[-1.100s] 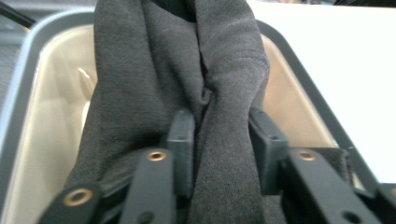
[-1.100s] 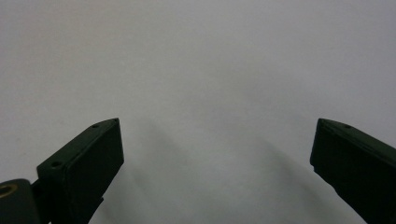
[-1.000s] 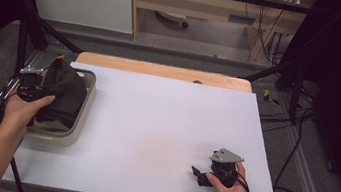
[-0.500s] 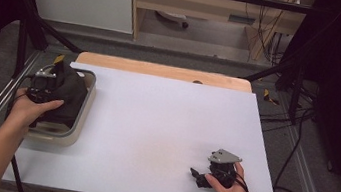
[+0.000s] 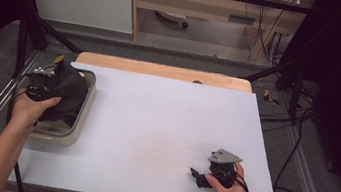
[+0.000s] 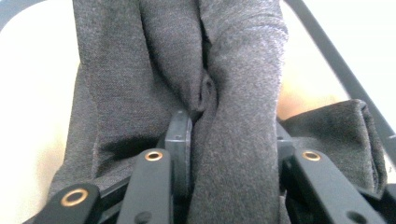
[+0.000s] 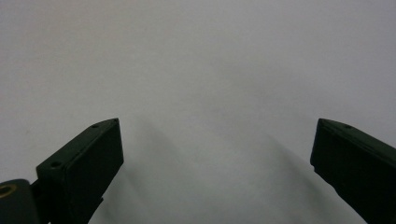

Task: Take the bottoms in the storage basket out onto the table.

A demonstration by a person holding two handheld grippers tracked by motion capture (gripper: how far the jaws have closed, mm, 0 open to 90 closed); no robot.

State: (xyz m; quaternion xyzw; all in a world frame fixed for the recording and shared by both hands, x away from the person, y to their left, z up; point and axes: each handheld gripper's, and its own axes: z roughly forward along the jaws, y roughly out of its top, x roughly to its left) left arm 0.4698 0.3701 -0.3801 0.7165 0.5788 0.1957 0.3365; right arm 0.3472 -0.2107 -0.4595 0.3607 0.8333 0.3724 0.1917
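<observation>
A dark grey cloth (image 5: 72, 93) lies bunched in a beige bin (image 5: 80, 119) at the table's left edge. My left gripper (image 5: 43, 84) reaches into the bin from its left side. In the left gripper view a thick fold of the cloth (image 6: 233, 70) runs between the jaws of the left gripper (image 6: 231, 133), which have just been closing and now pinch it. My right gripper (image 5: 197, 176) rests low on the white table (image 5: 164, 125) near the front right. It is open, with bare table between the jaws of the right gripper (image 7: 217, 144).
A wooden board (image 5: 162, 69) lies along the table's far edge. Black frame bars (image 5: 20, 39) stand close behind the bin. A small yellow piece (image 5: 58, 58) shows at the bin's far corner. Cables (image 5: 298, 144) trail off the right side.
The left hand has shifted slightly over the bin and the cloth heap has changed shape, sitting lower than a second ago. The right hand has stayed put.
</observation>
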